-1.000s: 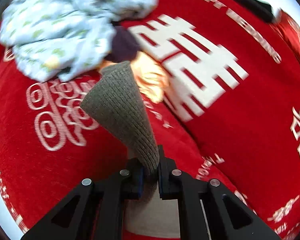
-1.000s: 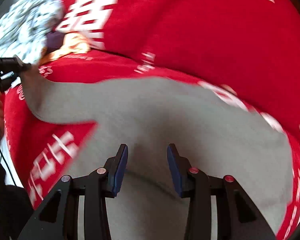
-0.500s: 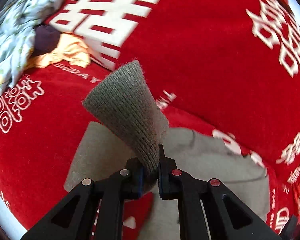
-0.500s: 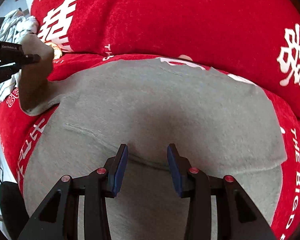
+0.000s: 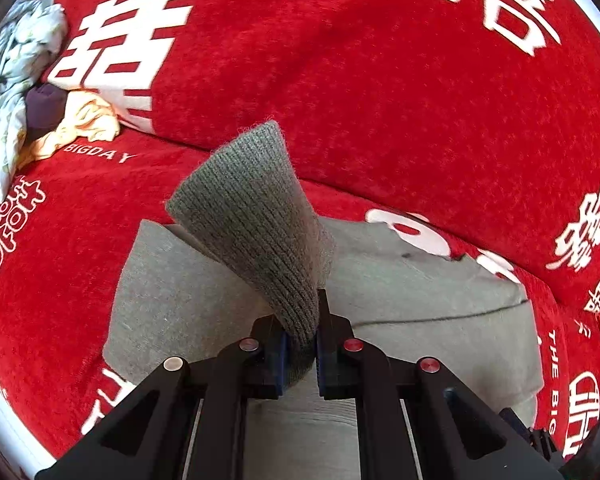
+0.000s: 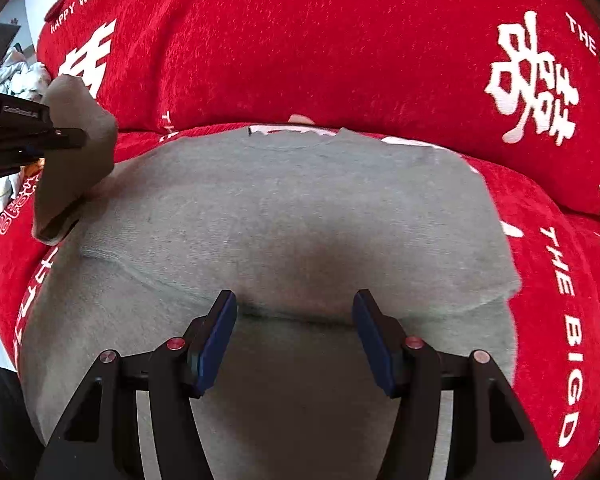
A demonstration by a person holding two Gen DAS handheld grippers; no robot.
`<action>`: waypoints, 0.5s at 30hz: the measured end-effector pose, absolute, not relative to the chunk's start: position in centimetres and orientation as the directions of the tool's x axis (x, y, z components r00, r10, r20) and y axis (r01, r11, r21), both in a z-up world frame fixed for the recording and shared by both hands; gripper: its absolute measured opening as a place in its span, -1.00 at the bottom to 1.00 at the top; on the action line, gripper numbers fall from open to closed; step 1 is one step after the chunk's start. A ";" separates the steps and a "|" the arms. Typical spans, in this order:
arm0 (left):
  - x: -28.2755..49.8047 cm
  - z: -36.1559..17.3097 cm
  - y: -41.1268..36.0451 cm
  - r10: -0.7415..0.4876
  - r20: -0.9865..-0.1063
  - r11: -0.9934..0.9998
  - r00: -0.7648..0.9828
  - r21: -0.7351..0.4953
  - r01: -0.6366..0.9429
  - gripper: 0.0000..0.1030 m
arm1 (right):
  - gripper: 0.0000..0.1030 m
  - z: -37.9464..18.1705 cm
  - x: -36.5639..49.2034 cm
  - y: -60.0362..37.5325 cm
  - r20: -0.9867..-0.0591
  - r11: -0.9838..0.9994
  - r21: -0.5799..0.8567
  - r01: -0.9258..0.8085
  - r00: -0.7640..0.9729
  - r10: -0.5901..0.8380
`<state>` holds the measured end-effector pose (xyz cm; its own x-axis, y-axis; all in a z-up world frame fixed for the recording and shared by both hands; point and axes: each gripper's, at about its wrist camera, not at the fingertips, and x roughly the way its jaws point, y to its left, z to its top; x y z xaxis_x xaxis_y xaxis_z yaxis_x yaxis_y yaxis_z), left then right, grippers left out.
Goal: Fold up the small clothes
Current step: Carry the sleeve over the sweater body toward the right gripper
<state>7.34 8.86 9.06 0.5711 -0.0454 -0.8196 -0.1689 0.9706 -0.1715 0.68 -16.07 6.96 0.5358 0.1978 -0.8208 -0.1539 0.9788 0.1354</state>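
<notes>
A grey knit sweater [image 6: 292, 216] lies spread on a red sofa seat; it also shows in the left wrist view [image 5: 420, 304]. My left gripper [image 5: 302, 340] is shut on the sweater's ribbed sleeve cuff [image 5: 252, 216] and holds it up over the body of the sweater. From the right wrist view the left gripper [image 6: 66, 134] shows at the far left with the cuff [image 6: 76, 144] in it. My right gripper [image 6: 294, 320] is open and empty, its blue pads just above the sweater's middle.
The red sofa cover [image 5: 380, 80] with white characters rises as a backrest behind the sweater. A heap of other clothes lies at the far left: a pale floral garment [image 5: 8, 80], a dark piece [image 5: 44, 106] and an orange one [image 5: 88, 120].
My left gripper has carried the sleeve cuff right, over the sweater's body. My right gripper's jaws have opened wider and the sweater now lies flatter.
</notes>
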 end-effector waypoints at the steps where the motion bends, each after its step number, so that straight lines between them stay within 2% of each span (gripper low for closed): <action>1: 7.3 9.2 8.2 -0.046 -0.820 0.972 0.571 -0.167 -0.162 -0.77 | 0.25 7.1 0.5 -16.4 -0.816 0.978 0.141 -0.153 0.542 0.202; 15: 7.7 10.0 -1.2 -0.064 -0.824 0.992 0.563 -0.115 -0.056 -0.77 | 0.25 7.3 -1.8 -21.1 -0.792 0.976 0.195 -0.101 0.571 0.217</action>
<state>7.71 -1.21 10.03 0.5634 -0.0641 -0.8237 -0.0557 0.9918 -0.1152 -1.81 -21.06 7.35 0.5709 0.2173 -0.7917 -0.1009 0.9756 0.1951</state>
